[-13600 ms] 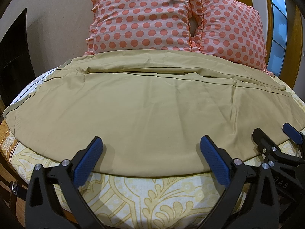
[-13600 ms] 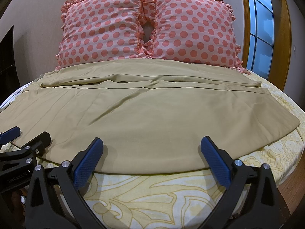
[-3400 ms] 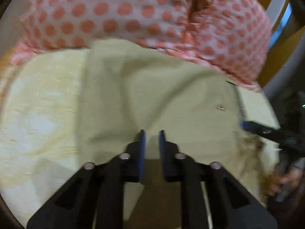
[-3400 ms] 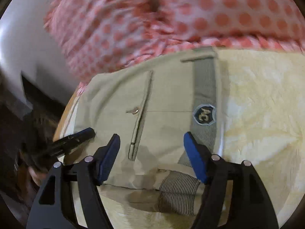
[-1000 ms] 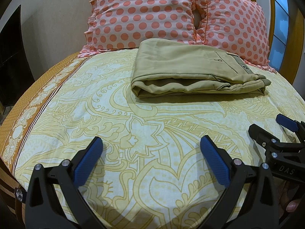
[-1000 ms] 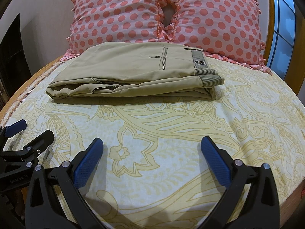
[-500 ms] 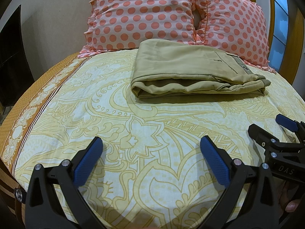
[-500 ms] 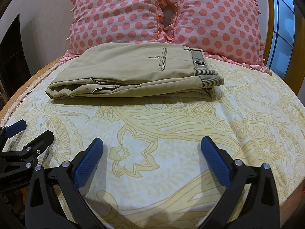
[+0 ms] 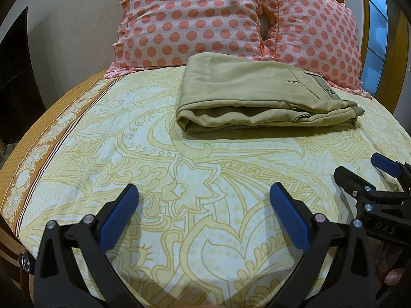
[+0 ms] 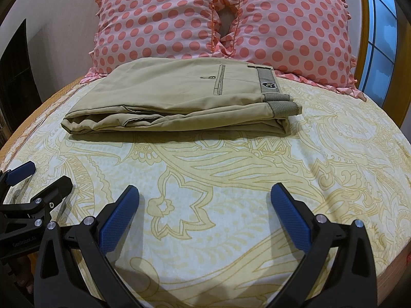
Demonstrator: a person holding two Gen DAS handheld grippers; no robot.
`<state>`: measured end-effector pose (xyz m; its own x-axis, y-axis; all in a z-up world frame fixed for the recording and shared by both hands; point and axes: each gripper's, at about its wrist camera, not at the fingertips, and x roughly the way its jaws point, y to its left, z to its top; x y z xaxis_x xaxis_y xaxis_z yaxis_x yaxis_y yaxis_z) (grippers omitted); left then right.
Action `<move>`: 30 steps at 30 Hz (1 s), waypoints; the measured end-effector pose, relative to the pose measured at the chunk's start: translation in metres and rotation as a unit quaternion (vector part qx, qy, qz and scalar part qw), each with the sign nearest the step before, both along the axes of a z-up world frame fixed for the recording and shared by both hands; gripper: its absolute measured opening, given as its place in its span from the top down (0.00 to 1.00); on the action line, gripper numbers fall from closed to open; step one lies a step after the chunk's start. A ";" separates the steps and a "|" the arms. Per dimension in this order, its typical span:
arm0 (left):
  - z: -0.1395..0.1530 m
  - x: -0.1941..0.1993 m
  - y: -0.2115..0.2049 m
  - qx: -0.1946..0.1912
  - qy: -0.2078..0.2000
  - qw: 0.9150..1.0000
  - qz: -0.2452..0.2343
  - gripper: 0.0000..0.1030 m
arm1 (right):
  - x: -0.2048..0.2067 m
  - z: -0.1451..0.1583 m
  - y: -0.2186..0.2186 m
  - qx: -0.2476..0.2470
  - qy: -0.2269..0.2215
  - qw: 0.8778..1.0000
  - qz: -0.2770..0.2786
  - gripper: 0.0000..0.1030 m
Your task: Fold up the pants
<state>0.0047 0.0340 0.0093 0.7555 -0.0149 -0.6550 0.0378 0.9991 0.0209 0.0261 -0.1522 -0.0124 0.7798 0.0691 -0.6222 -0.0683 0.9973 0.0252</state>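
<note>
The khaki pants [image 9: 257, 95] lie folded in a flat stack on the bed, just in front of the pillows; the right wrist view shows them [image 10: 185, 97] with the waistband and a dark badge at the right end. My left gripper [image 9: 203, 205] is open and empty, well short of the pants over the near part of the bed. My right gripper [image 10: 204, 205] is open and empty too, equally far back. Each gripper shows at the edge of the other's view: the right one [image 9: 370, 177], the left one [image 10: 36, 179].
Two pink polka-dot pillows [image 9: 195, 20] [image 10: 290, 28] lean against the wall behind the pants. The bed has a yellow patterned sheet [image 9: 205, 159] with an orange border [image 9: 43, 133] at the left. A window with a wooden frame [image 10: 380, 38] is at the right.
Nothing has moved in the last second. Since 13.6 s ago the pants went from spread flat across the bed to a folded stack near the pillows, and both grippers have drawn back open.
</note>
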 end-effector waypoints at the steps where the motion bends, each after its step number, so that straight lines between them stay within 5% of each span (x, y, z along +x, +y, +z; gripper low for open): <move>1: 0.000 0.000 0.000 0.000 0.000 1.000 0.000 0.02 | 0.000 0.000 0.000 0.000 0.000 1.000 0.000 0.01; 30: -0.003 -0.001 -0.002 0.000 0.005 1.000 -0.001 0.02 | 0.001 -0.001 0.000 0.000 -0.001 1.000 -0.001 0.01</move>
